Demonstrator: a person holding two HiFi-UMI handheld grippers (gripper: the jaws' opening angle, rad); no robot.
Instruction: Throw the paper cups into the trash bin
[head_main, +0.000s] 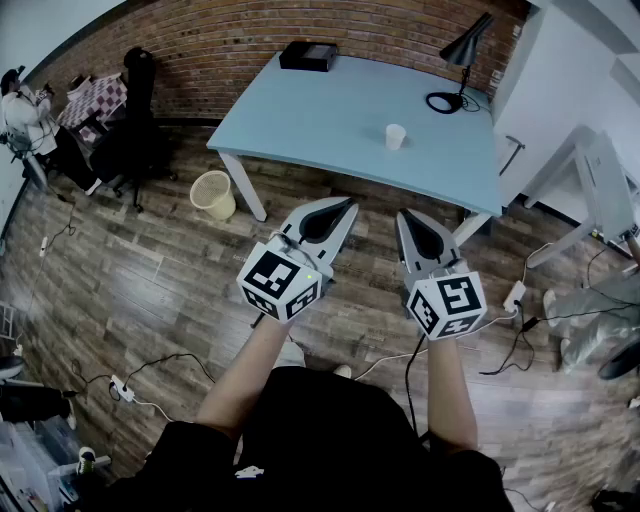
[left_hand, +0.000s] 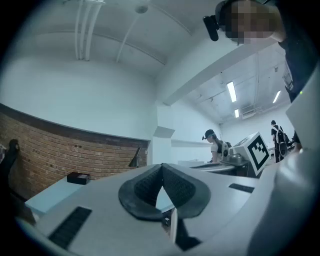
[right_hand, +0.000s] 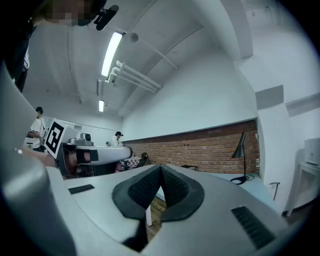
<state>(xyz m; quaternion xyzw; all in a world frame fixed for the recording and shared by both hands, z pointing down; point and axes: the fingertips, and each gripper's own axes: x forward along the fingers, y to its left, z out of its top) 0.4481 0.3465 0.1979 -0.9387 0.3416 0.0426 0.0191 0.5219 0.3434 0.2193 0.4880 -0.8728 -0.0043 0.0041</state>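
Note:
A white paper cup (head_main: 395, 136) stands upright on the light blue table (head_main: 330, 115), toward its right side. A pale mesh trash bin (head_main: 212, 194) sits on the wood floor left of the table's front leg. My left gripper (head_main: 343, 204) and right gripper (head_main: 405, 215) are held side by side in front of the table's near edge, well short of the cup. Both are shut, pads together at the tips, with nothing between them. The left gripper (left_hand: 161, 167) and the right gripper (right_hand: 160, 169) tilt upward, showing the brick wall and ceiling.
A black box (head_main: 308, 55) and a black desk lamp (head_main: 462, 50) stand at the table's far edge. Cables and power strips (head_main: 120, 386) lie on the floor. A white desk (head_main: 600, 190) is at the right. A person (head_main: 25, 115) and dark chairs are at the far left.

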